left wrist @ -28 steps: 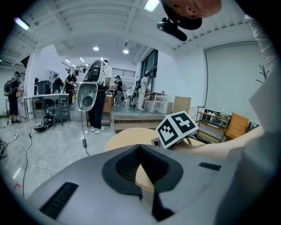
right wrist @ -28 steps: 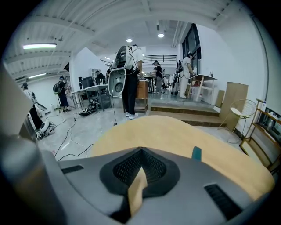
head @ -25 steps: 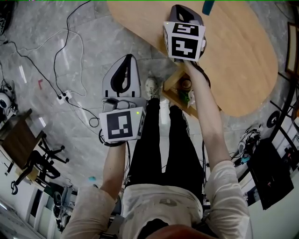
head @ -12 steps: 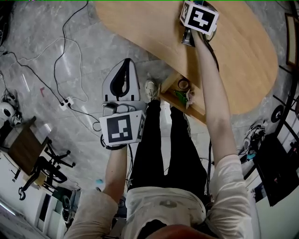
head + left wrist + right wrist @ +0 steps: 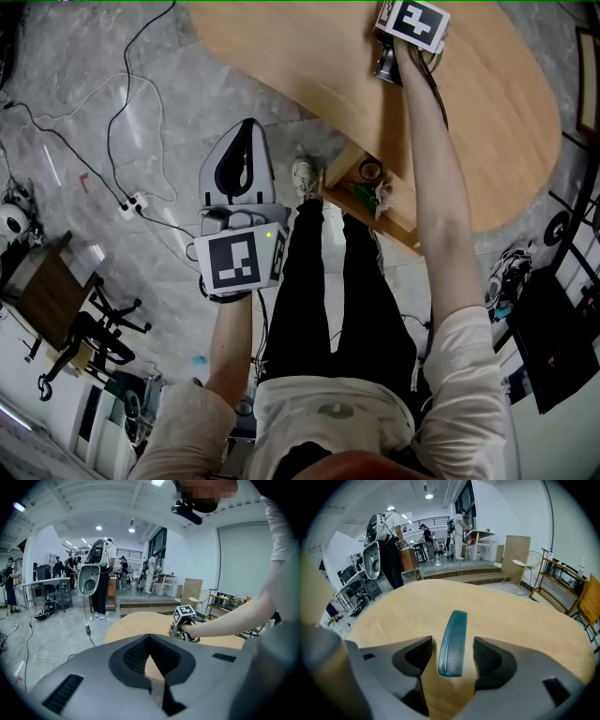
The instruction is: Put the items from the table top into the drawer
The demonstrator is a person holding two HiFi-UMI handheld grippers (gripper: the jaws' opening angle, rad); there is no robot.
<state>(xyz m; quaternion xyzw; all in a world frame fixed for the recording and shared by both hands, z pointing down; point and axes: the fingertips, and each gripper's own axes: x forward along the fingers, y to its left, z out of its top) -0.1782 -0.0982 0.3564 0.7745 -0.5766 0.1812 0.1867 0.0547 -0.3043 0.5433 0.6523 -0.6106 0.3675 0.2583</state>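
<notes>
Over the table (image 5: 511,616), your right gripper (image 5: 453,649) had just been opening its jaws wide around the comb (image 5: 454,630), apparently untouched; an off-centre squeeze could skid it away.

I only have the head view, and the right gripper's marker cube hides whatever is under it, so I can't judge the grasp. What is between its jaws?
Observer: A teal comb lies flat on the table between the jaws of the right gripper; those jaws have just been opening.
Operator: Are the pads pressing on it?
Observer: No, there is a gap on each side of the comb.
Operator: How is it lying?
Observer: Lengthwise, running away from the camera along the line the jaws point, with its near end between the pads.
</notes>
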